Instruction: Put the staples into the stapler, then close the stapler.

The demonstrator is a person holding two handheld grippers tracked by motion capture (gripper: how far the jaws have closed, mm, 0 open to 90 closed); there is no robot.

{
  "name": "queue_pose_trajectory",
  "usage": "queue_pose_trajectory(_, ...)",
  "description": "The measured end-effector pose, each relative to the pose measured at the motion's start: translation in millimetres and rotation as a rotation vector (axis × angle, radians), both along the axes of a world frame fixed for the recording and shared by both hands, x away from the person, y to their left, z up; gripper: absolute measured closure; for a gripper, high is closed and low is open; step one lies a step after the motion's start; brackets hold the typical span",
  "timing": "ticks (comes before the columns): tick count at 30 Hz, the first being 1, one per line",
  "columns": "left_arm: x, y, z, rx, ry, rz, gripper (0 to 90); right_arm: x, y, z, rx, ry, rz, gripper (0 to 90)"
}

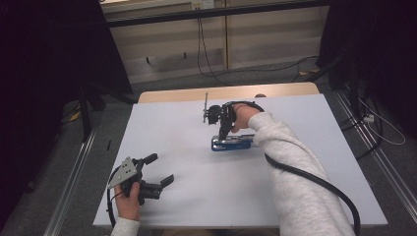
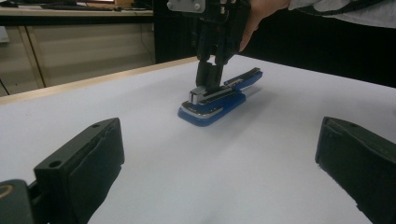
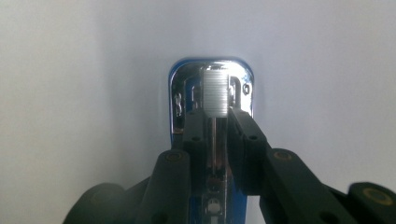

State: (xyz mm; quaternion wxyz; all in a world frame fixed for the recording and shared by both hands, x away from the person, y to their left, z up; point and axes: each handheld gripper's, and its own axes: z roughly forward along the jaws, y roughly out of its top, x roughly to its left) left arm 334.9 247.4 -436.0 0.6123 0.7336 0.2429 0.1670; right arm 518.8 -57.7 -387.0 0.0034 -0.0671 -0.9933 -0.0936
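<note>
A blue and chrome stapler [image 1: 239, 143] lies flat on the white table [image 1: 305, 128], a little right of centre. My right gripper [image 1: 223, 134] points straight down onto its left end. In the right gripper view the jaws [image 3: 217, 119] are closed on the stapler's [image 3: 187, 77] narrow metal rail, just behind a ribbed silver block of staples [image 3: 215, 91]. My left gripper [image 1: 160, 169] rests low at the near left, wide open and holding nothing. From the left gripper view [image 2: 219, 158] I look across bare table at the stapler [image 2: 212, 109] and the right gripper [image 2: 210, 77] pressing on it.
A wooden strip [image 1: 172, 94] runs along the table's far edge. A thick black cable [image 1: 314, 182] trails from the right gripper along the grey sleeve. Cables [image 1: 378, 128] lie on the floor to the right. Dark curtains stand at both sides.
</note>
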Motion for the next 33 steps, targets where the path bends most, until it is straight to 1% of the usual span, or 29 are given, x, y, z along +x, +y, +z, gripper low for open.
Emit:
queue_pose_trajectory(1,0.0,-0.1,0.0,-0.001,0.000,0.000,1.2,0.0,-0.1,-0.1,0.004,0.006,-0.010,74.8)
queue_pose_trajectory(2,0.2,0.1,0.1,0.002,-0.002,0.000,1.2,0.1,-0.4,-0.2,0.005,0.009,-0.001,73.5)
queue_pose_trajectory(3,0.2,-0.3,-0.2,-0.002,0.005,-0.010,1.2,-0.3,-0.6,-0.2,0.007,0.004,0.001,71.3)
queue_pose_trajectory(4,-0.4,-0.9,-0.4,-0.012,0.012,-0.003,1.2,-0.2,-1.1,0.5,0.008,0.001,-0.007,70.7)
queue_pose_trajectory(5,-0.3,-0.8,-0.4,-0.011,0.013,-0.004,1.2,0.0,-2.1,1.0,0.017,0.005,-0.015,70.4)
queue_pose_trajectory(6,-0.2,-0.9,-0.5,-0.011,0.014,-0.004,1.2,-0.6,-3.1,1.9,0.024,0.000,-0.015,69.2)
queue_pose_trajectory(9,1.0,-0.7,-0.6,0.000,0.005,-0.005,1.2,-1.3,-6.7,4.1,0.045,-0.005,-0.036,63.8)
queue_pose_trajectory(10,0.7,-1.5,-1.0,-0.007,0.016,-0.010,1.2,-1.4,-8.1,4.5,0.052,-0.008,-0.037,60.6)
queue_pose_trajectory(12,1.4,-1.9,-1.1,-0.002,0.014,-0.013,1.2,-2.1,-11.1,5.2,0.065,-0.007,-0.051,57.2)
queue_pose_trajectory(13,1.1,-2.3,-1.3,-0.006,0.015,-0.005,1.2,-2.5,-12.9,5.7,0.076,-0.002,-0.058,55.8)
queue_pose_trajectory(14,1.2,-2.7,-1.4,-0.006,0.024,-0.011,1.2,-2.8,-14.9,6.4,0.082,0.000,-0.060,54.4)
queue_pose_trajectory(15,1.4,-3.3,-1.4,-0.012,0.025,-0.008,1.2,-3.1,-16.6,6.7,0.093,0.000,-0.069,52.9)
queue_pose_trajectory(16,2.2,-3.2,-1.2,-0.005,0.017,-0.010,1.2,-3.5,-18.7,7.2,0.098,0.007,-0.079,50.3)
queue_pose_trajectory(17,2.7,-3.9,-1.5,-0.008,0.022,-0.020,1.2,-3.3,-20.7,7.4,0.106,0.006,-0.083,47.2)
queue_pose_trajectory(19,2.3,-4.7,-1.6,-0.005,0.027,-0.013,1.2,-3.7,-25.3,7.5,0.123,0.010,-0.114,41.8)
queue_pose_trajectory(20,3.0,-4.5,-1.5,0.005,0.019,-0.013,1.2,-4.0,-27.7,7.6,0.131,0.013,-0.130,40.4)
queue_pose_trajectory(21,2.9,-5.2,-1.7,0.000,0.028,-0.015,1.2,-4.0,-30.2,7.7,0.137,0.010,-0.135,38.4)
queue_pose_trajectory(22,4.4,-4.7,-1.2,0.017,0.010,-0.015,1.2,-4.6,-32.7,8.0,0.141,0.009,-0.144,36.7)
queue_pose_trajectory(23,3.8,-6.4,-1.8,0.001,0.034,-0.021,1.2,-5.2,-35.4,8.3,0.150,0.011,-0.154,35.0)
queue_pose_trajectory(25,5.4,-7.3,-2.1,0.010,0.036,-0.027,1.2,-6.7,-40.6,9.2,0.166,0.002,-0.177,29.0)
queue_pose_trajectory(26,6.8,-7.2,-2.1,0.022,0.025,-0.025,1.2,-8.3,-43.1,10.0,0.174,-0.003,-0.200,26.6)
queue_pose_trajectory(28,8.5,-9.7,-2.0,0.014,0.047,-0.027,1.2,-9.5,-49.5,11.5,0.201,-0.003,-0.216,24.6)
queue_pose_trajectory(30,10.9,-10.9,-1.2,0.015,0.050,-0.033,1.2,-12.0,-58.0,14.2,0.224,-0.010,-0.229,21.6)
queue_pose_trajectory(31,11.7,-12.4,-1.5,0.003,0.059,-0.026,1.2,-12.9,-61.6,15.1,0.238,-0.013,-0.235,21.3)
queue_pose_trajectory(33,14.5,-13.8,-1.5,0.017,0.060,-0.035,1.2,-16.7,-67.8,16.4,0.250,-0.019,-0.245,19.1)
